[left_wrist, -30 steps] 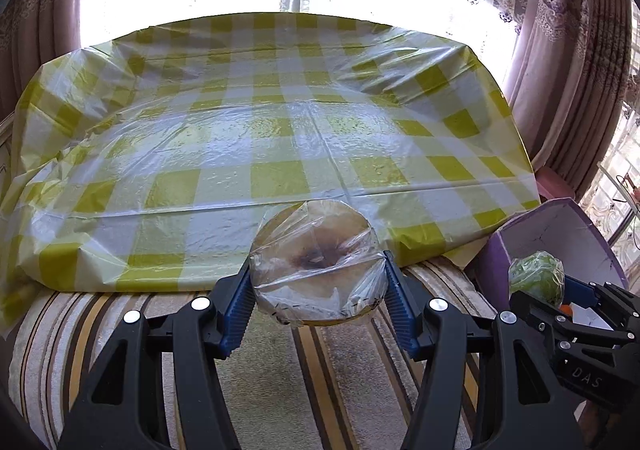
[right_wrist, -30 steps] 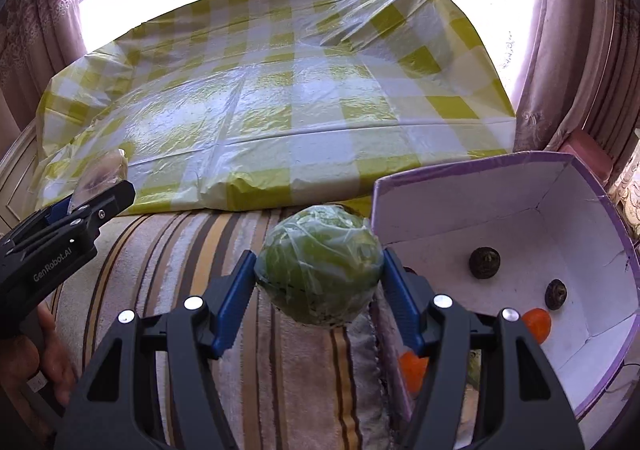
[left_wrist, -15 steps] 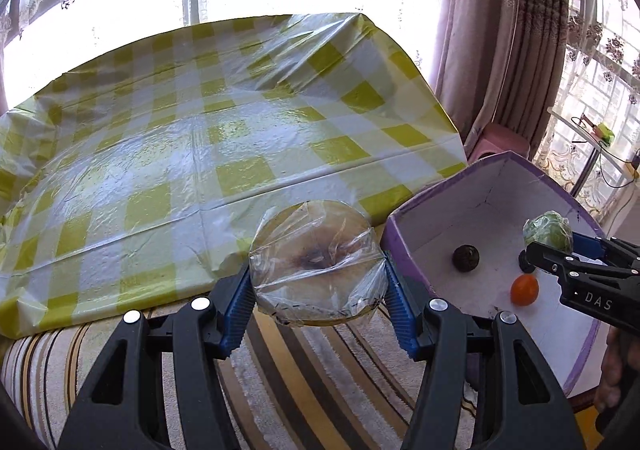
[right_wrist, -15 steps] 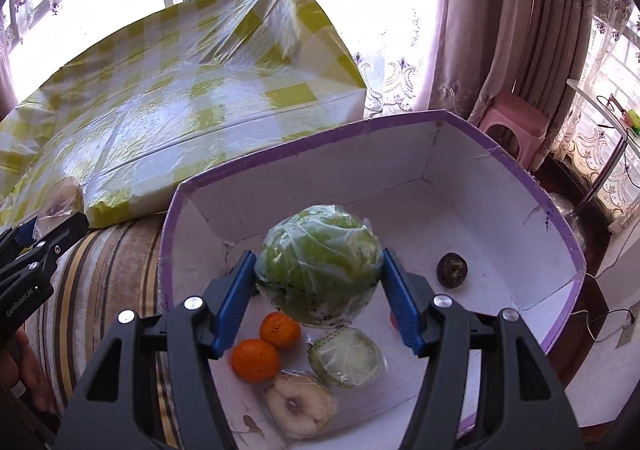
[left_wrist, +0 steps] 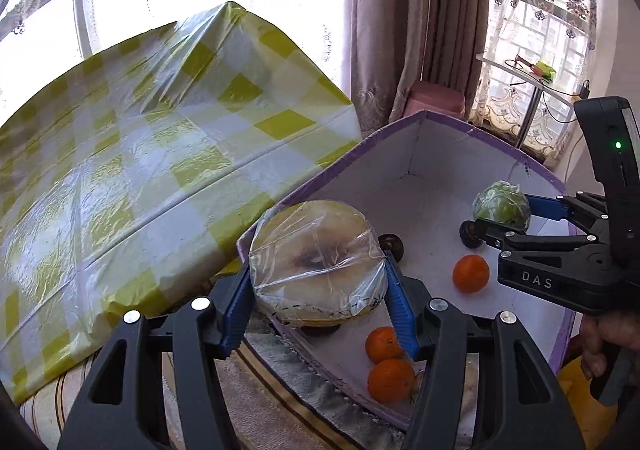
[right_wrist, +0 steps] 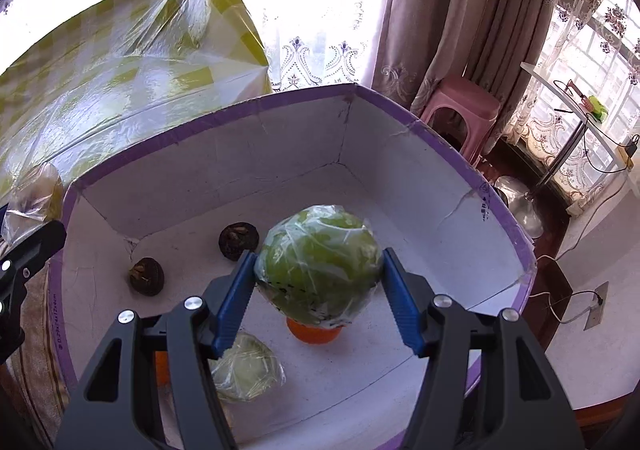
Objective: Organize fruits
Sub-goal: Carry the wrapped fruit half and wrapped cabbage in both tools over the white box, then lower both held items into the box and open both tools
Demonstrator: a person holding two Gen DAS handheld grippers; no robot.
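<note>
Both my tongs hold wrapped fruit over the white box (right_wrist: 400, 154) with the purple rim. Left tongs (left_wrist: 316, 286) squeeze a cut yellow melon (left_wrist: 316, 262). Right tongs (right_wrist: 318, 282) squeeze a green ball (right_wrist: 320, 262). Beside the box lies a yellow checked cloth (left_wrist: 140, 170), with curtains (right_wrist: 460, 10) and a pink stool (right_wrist: 460, 106) behind. Oranges (left_wrist: 390, 380) sit inside.
</note>
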